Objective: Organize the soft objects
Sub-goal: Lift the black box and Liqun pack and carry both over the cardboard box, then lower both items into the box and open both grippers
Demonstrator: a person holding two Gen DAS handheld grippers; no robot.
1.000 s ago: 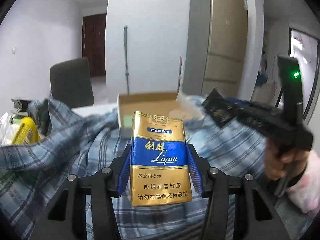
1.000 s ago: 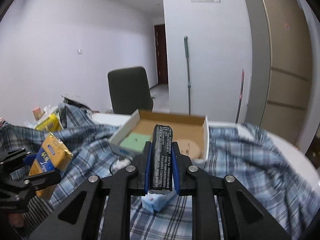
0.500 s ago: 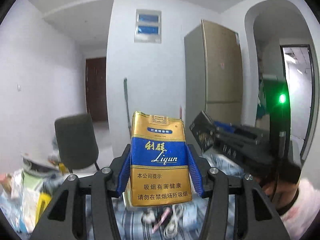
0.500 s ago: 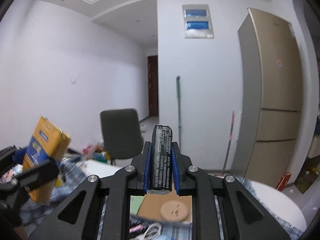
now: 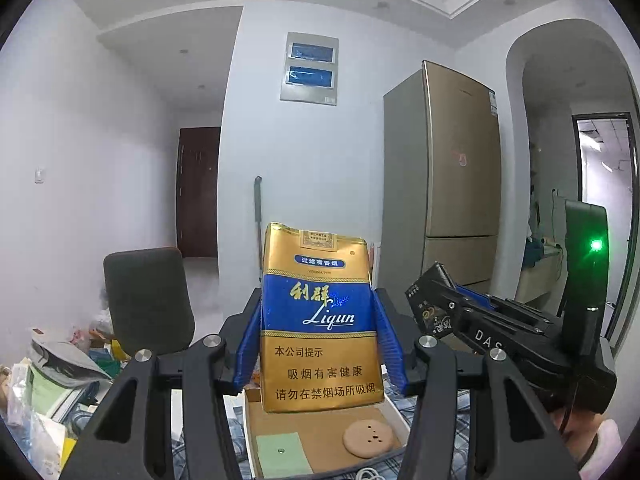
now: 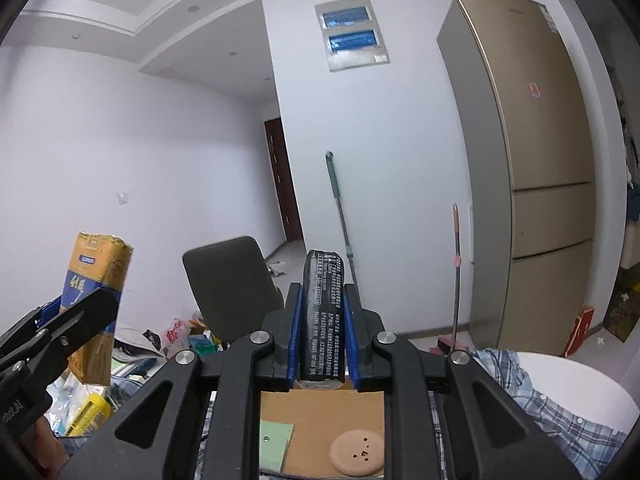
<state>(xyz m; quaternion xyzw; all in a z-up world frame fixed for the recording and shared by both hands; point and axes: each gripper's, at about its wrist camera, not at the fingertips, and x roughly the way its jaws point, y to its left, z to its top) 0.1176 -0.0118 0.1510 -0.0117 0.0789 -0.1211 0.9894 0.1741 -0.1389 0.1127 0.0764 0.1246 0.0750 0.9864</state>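
Note:
My left gripper (image 5: pixel 318 340) is shut on a gold and blue soft cigarette pack (image 5: pixel 318 316), held upright in the air above an open cardboard box (image 5: pixel 320 440). The pack also shows at the left of the right wrist view (image 6: pixel 96 280). My right gripper (image 6: pixel 322 332) is shut on a black soft cigarette pack (image 6: pixel 322 320), edge on, above the same box (image 6: pixel 320 420). The right gripper shows in the left wrist view (image 5: pixel 472 320) to the right, level with the left one.
The box holds a green pad (image 6: pixel 274 444) and a round tan disc (image 6: pixel 356 452). A blue plaid cloth (image 6: pixel 532 396) covers the table. Cluttered bags and packets (image 5: pixel 44 392) lie left. A dark chair (image 5: pixel 148 300), a mop (image 6: pixel 340 208) and a fridge (image 6: pixel 528 160) stand behind.
Both grippers have risen and tilted up with their packs. The table and plaid cloth dropped to the bottom of both views; the box now lies right under the fingers.

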